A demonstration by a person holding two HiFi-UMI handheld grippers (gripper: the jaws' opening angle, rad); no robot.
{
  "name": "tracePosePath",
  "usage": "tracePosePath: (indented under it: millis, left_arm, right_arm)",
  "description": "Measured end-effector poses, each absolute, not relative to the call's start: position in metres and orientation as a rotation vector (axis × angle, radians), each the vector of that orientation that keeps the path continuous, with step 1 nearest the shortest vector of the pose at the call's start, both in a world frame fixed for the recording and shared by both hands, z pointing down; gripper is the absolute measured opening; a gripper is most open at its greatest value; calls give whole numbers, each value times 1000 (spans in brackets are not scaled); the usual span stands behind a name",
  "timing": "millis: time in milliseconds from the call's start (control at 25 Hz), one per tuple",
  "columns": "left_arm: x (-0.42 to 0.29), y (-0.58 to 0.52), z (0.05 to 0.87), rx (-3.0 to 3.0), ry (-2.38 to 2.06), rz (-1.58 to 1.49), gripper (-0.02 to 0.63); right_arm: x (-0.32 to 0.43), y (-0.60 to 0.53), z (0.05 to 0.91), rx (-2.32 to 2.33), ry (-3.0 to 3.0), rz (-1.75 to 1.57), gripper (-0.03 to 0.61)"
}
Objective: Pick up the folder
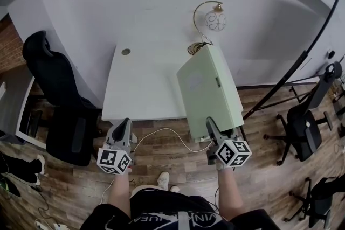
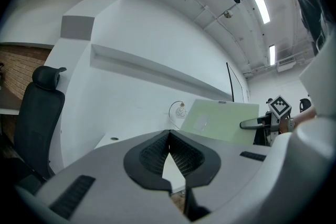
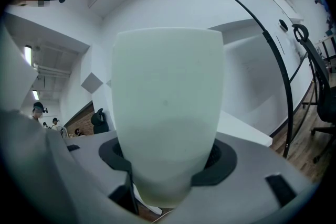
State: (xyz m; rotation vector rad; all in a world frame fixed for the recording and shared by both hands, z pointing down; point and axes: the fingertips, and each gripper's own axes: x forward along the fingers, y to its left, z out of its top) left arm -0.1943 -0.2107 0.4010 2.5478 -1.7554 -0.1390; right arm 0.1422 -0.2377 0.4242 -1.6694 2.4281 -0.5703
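The folder (image 1: 210, 89) is a pale green flat case, held up off the white table (image 1: 143, 89) and tilted over its right end. My right gripper (image 1: 211, 125) is shut on its near edge. In the right gripper view the folder (image 3: 165, 107) fills the middle and stands up between the dark pads (image 3: 223, 157), hiding what is behind it. My left gripper (image 1: 125, 125) hovers at the table's front edge, shut with nothing in it. From the left gripper view its pads (image 2: 152, 157) meet at the tip, and the folder (image 2: 226, 120) shows to the right.
A gold lamp with a glass globe (image 1: 214, 19) stands at the table's back right, by the wall. A black office chair (image 1: 59, 94) sits left of the table, more chairs (image 1: 304, 126) at the right. A white cable (image 1: 172, 134) lies on the wooden floor. A black curved pole (image 1: 302, 56) leans at the right.
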Motion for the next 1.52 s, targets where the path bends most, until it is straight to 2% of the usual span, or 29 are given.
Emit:
tracePosePath:
  millis: [1520]
  left_arm:
    - [-190,-199,403,2543,-1749,-118,14]
  right_arm:
    - [146,-225,429,-1673,2405,-591,291]
